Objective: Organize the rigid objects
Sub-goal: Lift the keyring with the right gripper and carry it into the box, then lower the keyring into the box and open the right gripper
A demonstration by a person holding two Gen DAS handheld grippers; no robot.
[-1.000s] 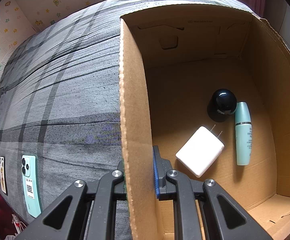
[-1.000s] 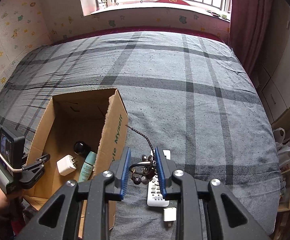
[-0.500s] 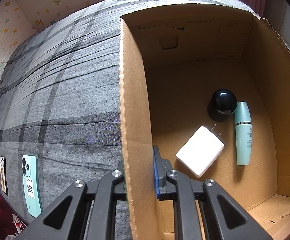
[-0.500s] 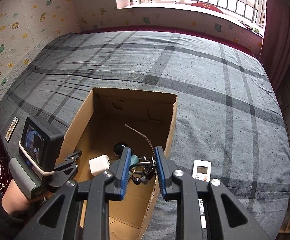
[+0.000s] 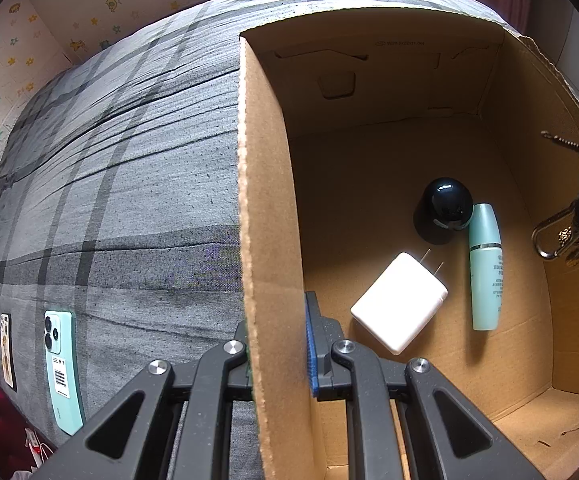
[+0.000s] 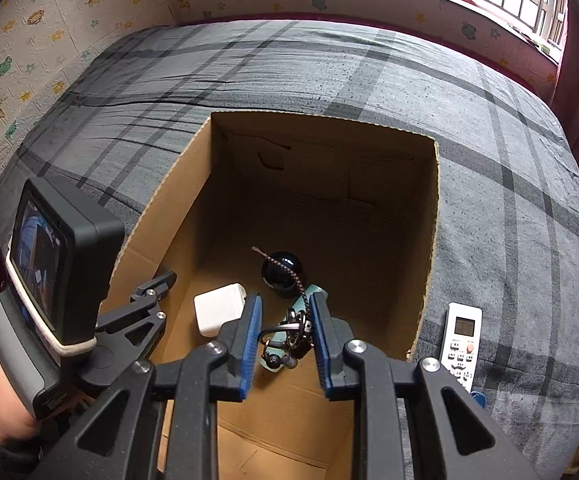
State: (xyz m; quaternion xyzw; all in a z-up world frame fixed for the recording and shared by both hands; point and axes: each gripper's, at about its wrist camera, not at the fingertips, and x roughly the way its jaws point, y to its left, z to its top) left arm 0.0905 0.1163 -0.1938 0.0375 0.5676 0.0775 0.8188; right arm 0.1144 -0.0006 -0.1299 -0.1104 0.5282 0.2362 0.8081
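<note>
Matt cardboard box (image 5: pixel 269 208) (glossy, perhaps plastic, dome (image 5: pixel 447 204))

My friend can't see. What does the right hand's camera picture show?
The right gripper holds a bunch of keys on a cord over an open cardboard box on a grey checked bed. Inside lie a white charger, a black ball and a green tube. The left gripper clamps the box's wall, and a white remote lies outside.

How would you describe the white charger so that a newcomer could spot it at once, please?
Find the open cardboard box on the grey plaid bed. On its floor, nearest the clamped wall, lies the white charger. It alone is square and white, with two metal prongs pointing toward the black ball and the teal bottle.
</note>
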